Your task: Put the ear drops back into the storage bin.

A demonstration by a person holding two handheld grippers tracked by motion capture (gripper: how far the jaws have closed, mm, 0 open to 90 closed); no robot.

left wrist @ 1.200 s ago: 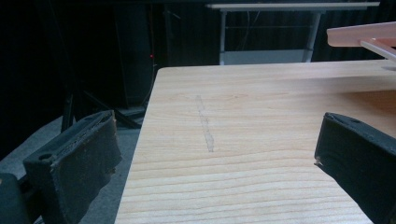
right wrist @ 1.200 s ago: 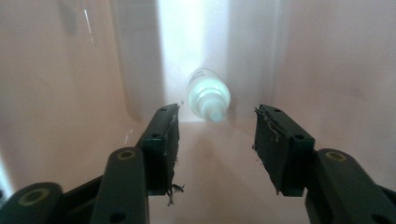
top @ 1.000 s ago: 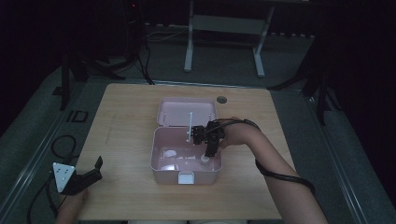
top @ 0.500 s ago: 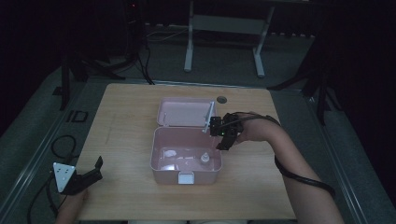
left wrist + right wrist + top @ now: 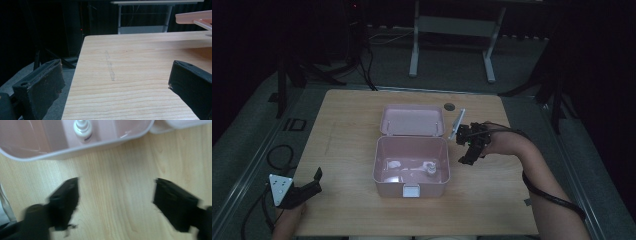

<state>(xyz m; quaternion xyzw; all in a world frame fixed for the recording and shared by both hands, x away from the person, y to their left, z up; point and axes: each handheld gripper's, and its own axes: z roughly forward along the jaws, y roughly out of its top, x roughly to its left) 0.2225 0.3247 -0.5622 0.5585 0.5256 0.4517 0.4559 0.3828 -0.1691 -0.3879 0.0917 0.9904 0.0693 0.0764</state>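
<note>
Table [image 5: 352,125]: pale wood, dark room around.
Box [image 5: 411,160]: mid-frame, lid open, small bottle [image 5: 430,169] lying inside.
Right gripper [image 5: 469,145]: hovering right of box, jaws wide, empty.
Left gripper [image 5: 299,190]: lower left, gaping, idle.
Advice: likely approaching square, keeping clear of rim.

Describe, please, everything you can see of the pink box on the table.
The pink box looks like plastic, with rounded corners. It sits near the middle of the wooden table, its hinged lid lying open and flat behind it. A pale latch is on the front wall. Inside are a small white bottle and other pale items I cannot identify. Neither hand-held gripper touches it.
</note>
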